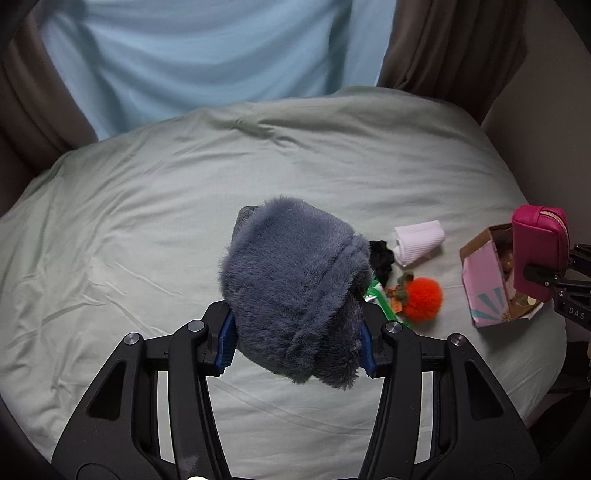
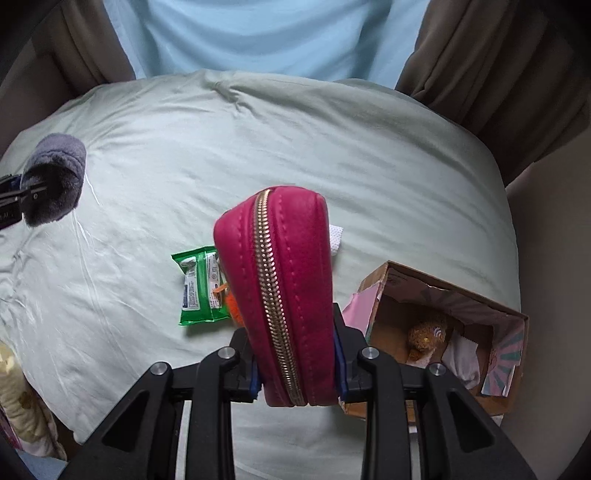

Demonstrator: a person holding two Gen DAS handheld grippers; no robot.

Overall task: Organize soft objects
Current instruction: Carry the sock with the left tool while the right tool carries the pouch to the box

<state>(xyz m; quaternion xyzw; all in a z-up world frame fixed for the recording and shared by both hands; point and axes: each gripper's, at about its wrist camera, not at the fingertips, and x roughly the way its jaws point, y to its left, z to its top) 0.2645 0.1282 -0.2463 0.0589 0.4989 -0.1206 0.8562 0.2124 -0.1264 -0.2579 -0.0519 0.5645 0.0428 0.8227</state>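
My left gripper is shut on a fuzzy grey-blue soft item and holds it above the bed; it also shows in the right wrist view. My right gripper is shut on a magenta zip pouch, held above the bed beside an open cardboard box. The pouch shows over the box in the left wrist view. On the bed lie an orange pompom, a white rolled sock, a black fabric piece and a green wipes pack.
The pale green duvet covers the bed. The box holds a brown plush and a white cloth. Brown curtains and a light blue sheer hang behind. A cream patterned fabric lies at the left edge.
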